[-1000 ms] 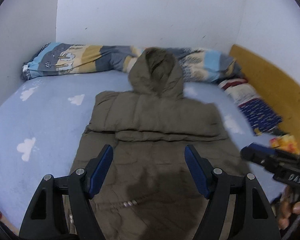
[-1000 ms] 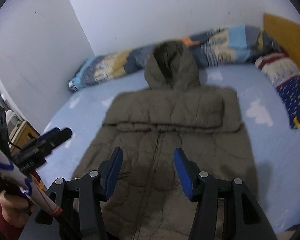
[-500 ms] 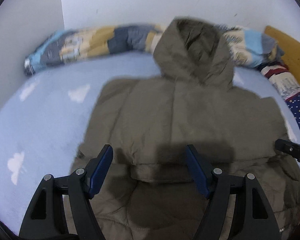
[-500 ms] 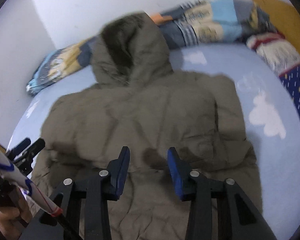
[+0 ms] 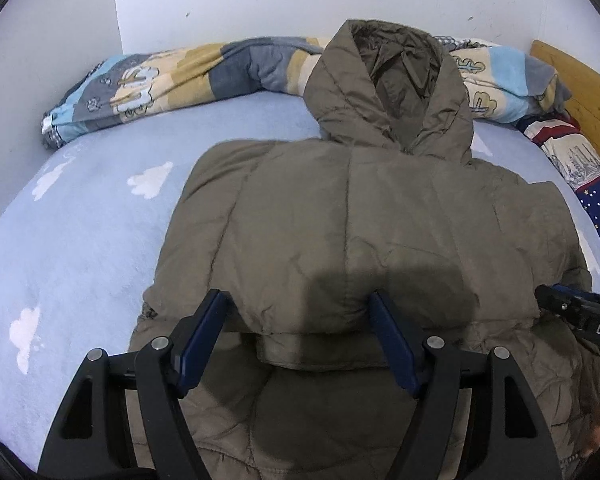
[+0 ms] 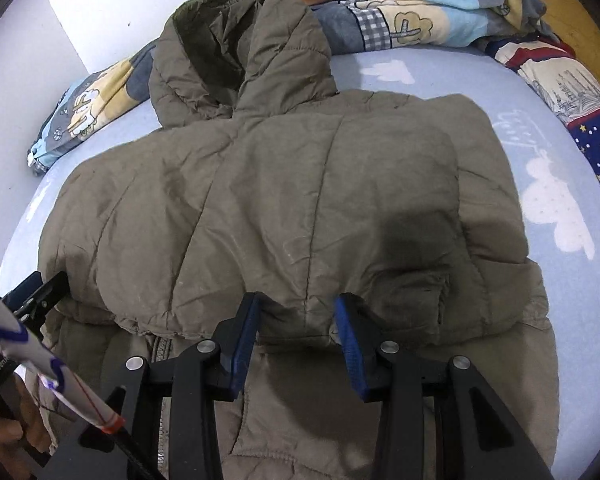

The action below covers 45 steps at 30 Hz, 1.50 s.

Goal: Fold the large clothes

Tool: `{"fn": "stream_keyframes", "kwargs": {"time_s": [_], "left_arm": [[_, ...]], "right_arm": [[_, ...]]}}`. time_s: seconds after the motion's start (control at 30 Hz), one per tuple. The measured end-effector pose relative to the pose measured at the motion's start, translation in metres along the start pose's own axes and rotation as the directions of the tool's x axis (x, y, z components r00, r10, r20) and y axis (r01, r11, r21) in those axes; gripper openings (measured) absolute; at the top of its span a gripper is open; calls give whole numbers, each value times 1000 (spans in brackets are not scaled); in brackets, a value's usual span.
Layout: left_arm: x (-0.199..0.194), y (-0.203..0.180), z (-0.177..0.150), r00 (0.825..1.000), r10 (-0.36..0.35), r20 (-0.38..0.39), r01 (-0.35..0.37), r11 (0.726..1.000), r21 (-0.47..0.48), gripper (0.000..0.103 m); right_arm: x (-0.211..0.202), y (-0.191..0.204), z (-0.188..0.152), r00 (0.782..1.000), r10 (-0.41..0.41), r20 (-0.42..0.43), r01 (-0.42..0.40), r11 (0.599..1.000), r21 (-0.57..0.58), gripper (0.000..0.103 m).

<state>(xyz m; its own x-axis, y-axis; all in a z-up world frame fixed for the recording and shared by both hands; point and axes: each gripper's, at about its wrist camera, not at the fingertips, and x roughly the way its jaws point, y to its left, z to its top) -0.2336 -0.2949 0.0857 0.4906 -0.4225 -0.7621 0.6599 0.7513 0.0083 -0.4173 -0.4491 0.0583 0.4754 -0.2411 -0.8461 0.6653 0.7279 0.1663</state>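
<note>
An olive-brown hooded puffer jacket lies flat on the light blue cloud-print bed sheet, hood toward the wall. Its sleeves are folded across the chest. My left gripper is open wide, with the lower edge of the folded sleeve between its blue pads. My right gripper stands open at a narrower gap. Its tips rest at the same sleeve edge further right, with a bulge of fabric between them. Each gripper shows at the edge of the other's view.
A rolled patterned blanket lies along the white wall behind the hood. A dark blue starred quilt and a wooden headboard are on the right. A hand and a white rod show at lower left.
Both grippers moved forward and down, from over the jacket's lower front to the folded sleeves. The right gripper's jaws narrowed; the left ones kept their gap.
</note>
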Motion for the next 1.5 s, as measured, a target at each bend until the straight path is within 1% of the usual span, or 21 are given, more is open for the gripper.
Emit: {"fn": "stream_keyframes", "kwargs": {"time_s": [0.23, 0.3, 0.4, 0.6, 0.77, 0.87, 1.0, 1.1, 1.23, 1.33, 1.5], "left_arm": [[-14, -1, 8, 997, 34, 64, -35, 999, 17, 73], [-15, 0, 9, 996, 40, 74, -42, 999, 16, 73], [-15, 0, 10, 995, 54, 82, -57, 998, 25, 73], [-9, 4, 11, 996, 60, 59, -61, 998, 20, 73], [-9, 4, 11, 997, 57, 58, -59, 998, 23, 73], [-13, 2, 11, 995, 57, 80, -59, 998, 26, 73], [-21, -1, 13, 991, 56, 125, -61, 998, 34, 73], [-15, -3, 12, 993, 52, 104, -57, 997, 43, 73], [-2, -6, 8, 997, 58, 51, -61, 996, 60, 73], [4, -6, 6, 998, 58, 30, -60, 996, 61, 73], [6, -6, 5, 998, 58, 21, -59, 996, 65, 73]], "right_arm": [[-30, 12, 1, 994, 8, 109, -4, 999, -32, 43], [-28, 14, 2, 994, 13, 108, -9, 999, -38, 43], [-15, 13, 0, 997, 12, 74, -10, 999, -30, 43], [0, 9, 0, 999, 16, 35, -15, 1000, -11, 44], [2, 13, -1, 999, -10, 37, 11, 999, -31, 44], [1, 16, -1, 999, -28, 41, 30, 999, -45, 44], [-8, 27, -2, 994, -73, 78, 80, 993, -91, 44], [-10, 38, -4, 990, -100, 101, 113, 984, -138, 44], [-6, 49, -7, 983, -144, 115, 164, 967, -193, 44], [-2, 51, -7, 982, -156, 109, 176, 963, -205, 44], [3, 51, -8, 981, -164, 104, 182, 960, -211, 44]]}}
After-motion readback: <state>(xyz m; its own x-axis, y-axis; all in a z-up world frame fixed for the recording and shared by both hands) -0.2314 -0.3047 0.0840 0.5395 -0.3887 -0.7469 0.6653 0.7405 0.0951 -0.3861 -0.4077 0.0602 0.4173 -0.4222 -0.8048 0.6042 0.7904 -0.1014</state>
